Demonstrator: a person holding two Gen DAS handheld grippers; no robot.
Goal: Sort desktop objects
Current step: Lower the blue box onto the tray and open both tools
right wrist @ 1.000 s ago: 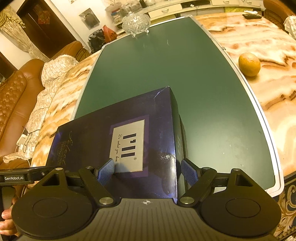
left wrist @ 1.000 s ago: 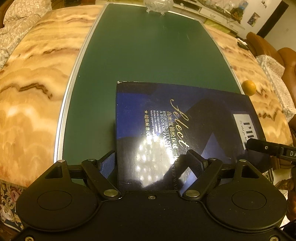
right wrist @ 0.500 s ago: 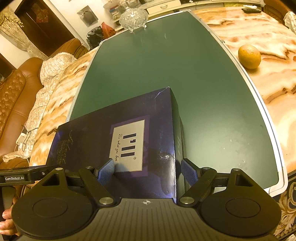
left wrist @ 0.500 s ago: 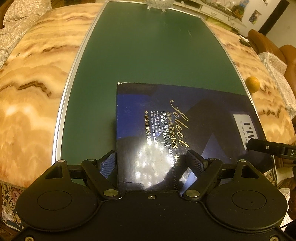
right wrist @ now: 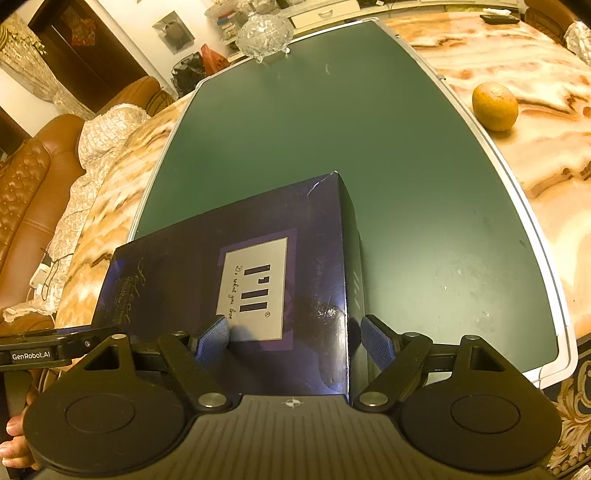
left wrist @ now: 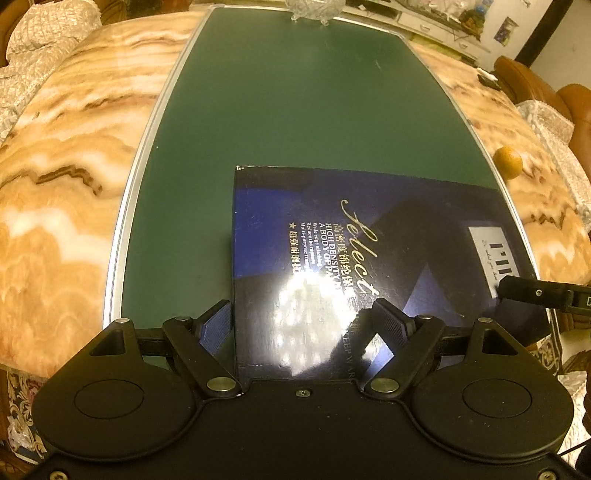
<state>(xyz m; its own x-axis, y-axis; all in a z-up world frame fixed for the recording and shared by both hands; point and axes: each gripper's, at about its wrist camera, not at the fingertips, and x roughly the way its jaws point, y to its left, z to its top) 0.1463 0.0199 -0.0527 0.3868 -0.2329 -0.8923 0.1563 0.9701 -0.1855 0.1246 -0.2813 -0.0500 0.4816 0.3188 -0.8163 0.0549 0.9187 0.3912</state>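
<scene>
— What are the jaws doing on the left?

— The left gripper [left wrist: 301,321] is standing wide, its blue-padded fingers [left wrist: 216,326] straddling the near left corner of the dark blue box [left wrist: 369,258]. One pad is sitting just outside the box's left edge and the other is lying over the glossy lid, so I cannot tell whether either is pressing.

— And the right one?

— The right gripper [right wrist: 293,336] is spread just as wide over the box [right wrist: 258,280] at its near right corner. Its left pad is lying over the lid by the grey label, its right pad [right wrist: 375,345] is hanging just beside the box's side wall (a thin gap is showing there).

— Where is the box lying?

— It is lying flat on the green mat [left wrist: 295,110], at the mat's near end, gold lettering facing up.

— Anything further out?

— An orange [right wrist: 495,106] is sitting on the marble table [left wrist: 62,184], just off the mat's right edge. A glass bowl [right wrist: 264,33] is standing at the far end of the mat [right wrist: 406,166].
</scene>
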